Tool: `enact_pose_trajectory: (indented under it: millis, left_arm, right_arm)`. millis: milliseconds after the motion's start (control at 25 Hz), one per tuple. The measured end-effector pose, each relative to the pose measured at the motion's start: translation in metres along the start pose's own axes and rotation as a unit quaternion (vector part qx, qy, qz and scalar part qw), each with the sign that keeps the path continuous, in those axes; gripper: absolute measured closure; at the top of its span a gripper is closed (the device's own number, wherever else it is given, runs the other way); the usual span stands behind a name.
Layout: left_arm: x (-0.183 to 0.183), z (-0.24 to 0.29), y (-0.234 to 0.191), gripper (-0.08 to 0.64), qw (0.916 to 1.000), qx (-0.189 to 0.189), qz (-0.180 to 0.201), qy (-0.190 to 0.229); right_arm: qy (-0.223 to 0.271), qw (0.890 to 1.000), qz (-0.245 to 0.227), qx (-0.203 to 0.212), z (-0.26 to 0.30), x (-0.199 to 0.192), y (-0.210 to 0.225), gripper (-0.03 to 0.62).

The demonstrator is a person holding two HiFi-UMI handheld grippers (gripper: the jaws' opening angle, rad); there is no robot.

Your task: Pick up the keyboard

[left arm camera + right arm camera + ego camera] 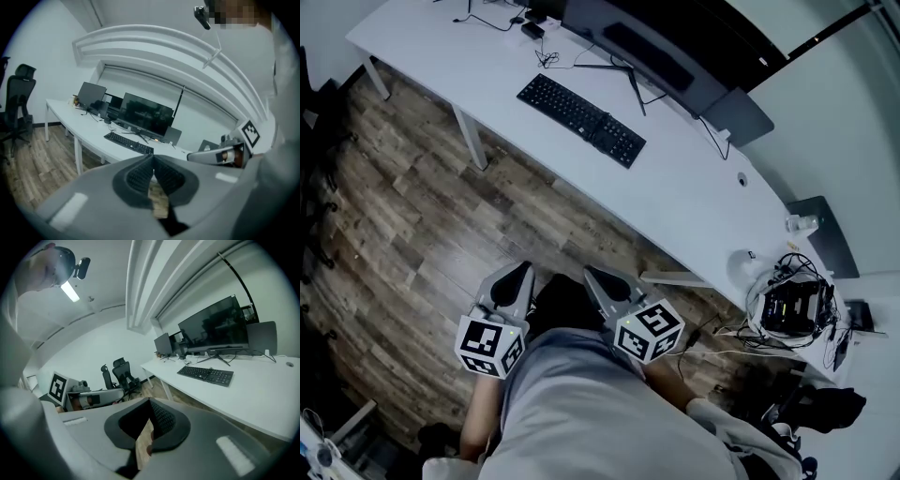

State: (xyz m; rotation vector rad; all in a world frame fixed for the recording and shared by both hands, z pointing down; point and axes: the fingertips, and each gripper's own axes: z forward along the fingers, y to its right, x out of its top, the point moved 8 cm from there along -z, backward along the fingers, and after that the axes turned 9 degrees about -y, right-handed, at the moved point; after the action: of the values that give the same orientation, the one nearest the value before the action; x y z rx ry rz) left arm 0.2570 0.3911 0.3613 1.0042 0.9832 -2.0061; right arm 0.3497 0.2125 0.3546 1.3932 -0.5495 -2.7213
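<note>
Two grey hand-held grippers, left [521, 272] and right [592, 275], hung close to the person's body, jaws closed tip to tip on nothing. The flat black plastic keyboard [581, 119] lay well apart on the long white desk [694, 197], between its near edge and a dark monitor [647, 47]. It looked light, stiff and thin, so its two short ends seemed the best hold.

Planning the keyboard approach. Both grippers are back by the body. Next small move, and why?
Probably step toward the desk and carry both grippers forward, opening them on the way. The keyboard lies flat on it in front of the monitor, well out of reach: the left gripper and right gripper hang close to the torso over the wood floor, both shut and empty.
</note>
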Motion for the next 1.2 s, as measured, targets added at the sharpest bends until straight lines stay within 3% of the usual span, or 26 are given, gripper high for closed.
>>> enact_pose_trajectory:
  millis: [280,480,640,1200]
  left_arm:
    - [0.03,0.057,-0.015,0.56,0.9993,0.036,0.004,0.001]
    - [0.081,0.118,-0.04,0.56,0.9985,0.053,0.016,-0.005]
    - [0.125,0.169,-0.057,0.56,0.996,0.072,0.053,-0.002]
    - [0.203,0.297,-0.072,0.56,0.9962,0.049,0.068,-0.023]
  right_arm:
    - [0.011,1.0,0.019,-0.011,0.029,0.03,0.06,0.589]
    - [0.023,0.999,0.023,-0.016,0.059,0.077,0.111,0.589]
    - [0.045,0.999,0.02,-0.017,0.078,0.118,0.153,0.588]
    - [0.056,0.997,0.031,-0.032,0.107,0.189,0.257,0.554]
